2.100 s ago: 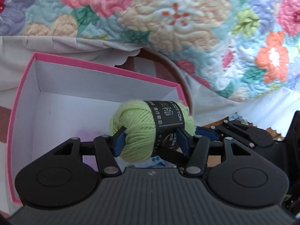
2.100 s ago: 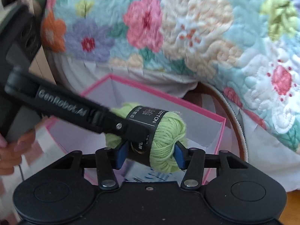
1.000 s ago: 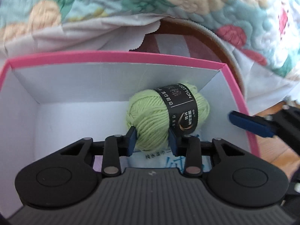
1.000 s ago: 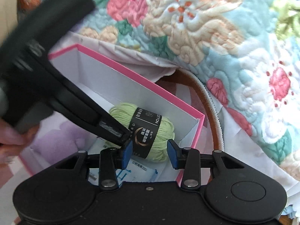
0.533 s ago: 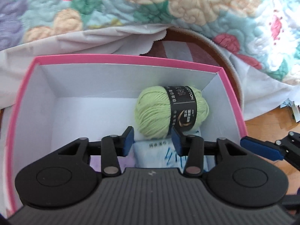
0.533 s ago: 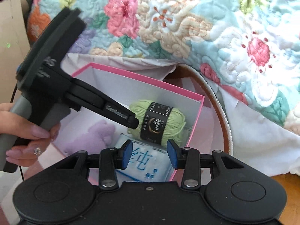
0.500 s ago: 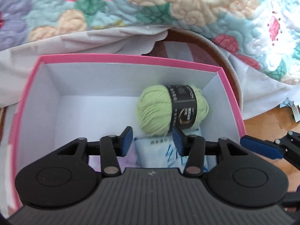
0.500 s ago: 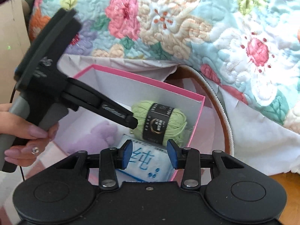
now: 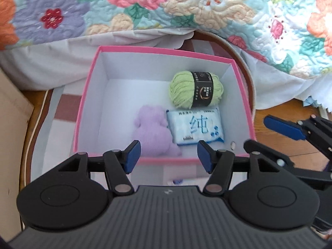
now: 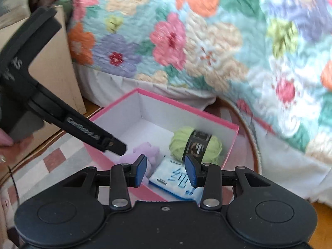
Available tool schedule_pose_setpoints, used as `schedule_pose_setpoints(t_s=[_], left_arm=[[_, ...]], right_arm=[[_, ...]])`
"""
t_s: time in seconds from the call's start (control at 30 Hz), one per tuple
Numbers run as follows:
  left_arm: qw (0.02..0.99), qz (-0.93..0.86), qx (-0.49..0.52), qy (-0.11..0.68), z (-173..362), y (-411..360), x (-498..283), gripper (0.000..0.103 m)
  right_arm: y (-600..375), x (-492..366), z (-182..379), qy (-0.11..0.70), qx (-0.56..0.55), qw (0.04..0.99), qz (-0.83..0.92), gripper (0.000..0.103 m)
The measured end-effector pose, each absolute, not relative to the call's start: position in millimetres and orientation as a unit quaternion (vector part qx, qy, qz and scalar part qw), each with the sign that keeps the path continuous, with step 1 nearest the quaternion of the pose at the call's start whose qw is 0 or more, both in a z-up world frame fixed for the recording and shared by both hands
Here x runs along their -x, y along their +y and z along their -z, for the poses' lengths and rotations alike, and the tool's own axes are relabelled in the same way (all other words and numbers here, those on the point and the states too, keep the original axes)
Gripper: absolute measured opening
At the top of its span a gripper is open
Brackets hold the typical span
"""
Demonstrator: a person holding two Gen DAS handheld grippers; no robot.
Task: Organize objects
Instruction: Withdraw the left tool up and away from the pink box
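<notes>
A floral quilt [image 9: 186, 6] fills the whole top of the view, big pink, purple and orange blooms, and a white sheet [image 9: 62, 56] hangs out from under its edge. Below that lies a checked mat [image 9: 66, 108] in white and brownish red with a pale piped edge, spread over a wooden floor [image 9: 276, 137]. At the left stands a plain cardboard panel [image 10: 56, 66], upright beside the bed.

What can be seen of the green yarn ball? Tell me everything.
The green yarn ball is a small skein of light green, soft-looking yarn wrapped by a black paper band with pale print. It lies on its side in the pink box, near the far right corner, beside the blue-and-white packet. No fingers touch it.
</notes>
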State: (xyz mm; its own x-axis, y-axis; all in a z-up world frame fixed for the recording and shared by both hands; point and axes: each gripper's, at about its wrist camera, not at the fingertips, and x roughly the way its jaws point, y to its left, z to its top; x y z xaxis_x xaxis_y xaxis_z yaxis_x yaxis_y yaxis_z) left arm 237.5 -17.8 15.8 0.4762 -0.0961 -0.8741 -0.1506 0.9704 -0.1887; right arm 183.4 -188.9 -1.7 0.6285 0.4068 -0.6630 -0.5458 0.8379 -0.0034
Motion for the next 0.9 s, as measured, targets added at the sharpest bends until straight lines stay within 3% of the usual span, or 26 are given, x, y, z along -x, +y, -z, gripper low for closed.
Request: schedule_pose_setpoints(t_s=[0.2,0.43,0.73,0.9], left_arm=[[0.857,-0.024,0.11,0.503,-46,-20,-205,0.061],[0.857,-0.022,0.105,0.504,-62,-23,-168,0.063],[0.864,-0.011,0.086,0.497,-74,-35,-125,0.079],[0.859,0.001,0.081,0.506,-63,-48,-108,0.084]], right_arm=[[-192,-164,-17,0.345,0.115,0.888,-0.28,0.052],[-203,-133,-33,0.342,0.132,0.877,-0.312,0.073],[-211,-97,-51,0.33,0.137,0.87,-0.339,0.092],[-210,-76,-46,0.313,0.164,0.857,-0.374,0.093]])
